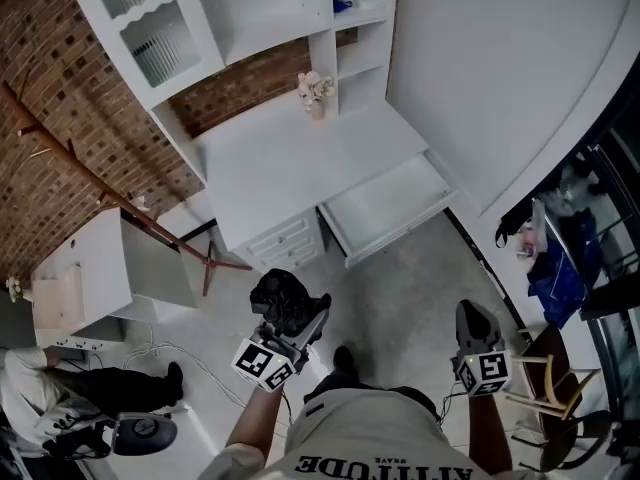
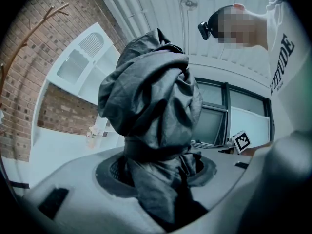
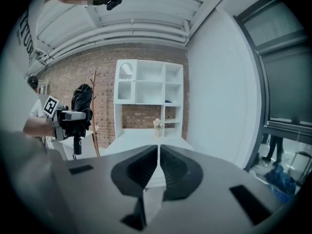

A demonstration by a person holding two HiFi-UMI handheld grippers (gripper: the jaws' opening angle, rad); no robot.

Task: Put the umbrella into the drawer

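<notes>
1. The left gripper (image 1: 288, 320), lower centre in the head view, clamps the folded black umbrella (image 1: 282, 290) around its bunched fabric for carrying.
2. The right gripper (image 3: 158, 167) is closed and empty, seemingly unneeded.
3. The drawer (image 1: 385, 206), centre-right, stands open to receive the umbrella, well apart from it.

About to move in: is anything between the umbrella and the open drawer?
Nothing visible. The umbrella, clamped in the left gripper, has only bare floor between it and the drawer, which stands pulled out.

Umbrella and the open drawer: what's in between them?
Only bare grey floor lies between the umbrella and the drawer, as the head view shows.
</notes>
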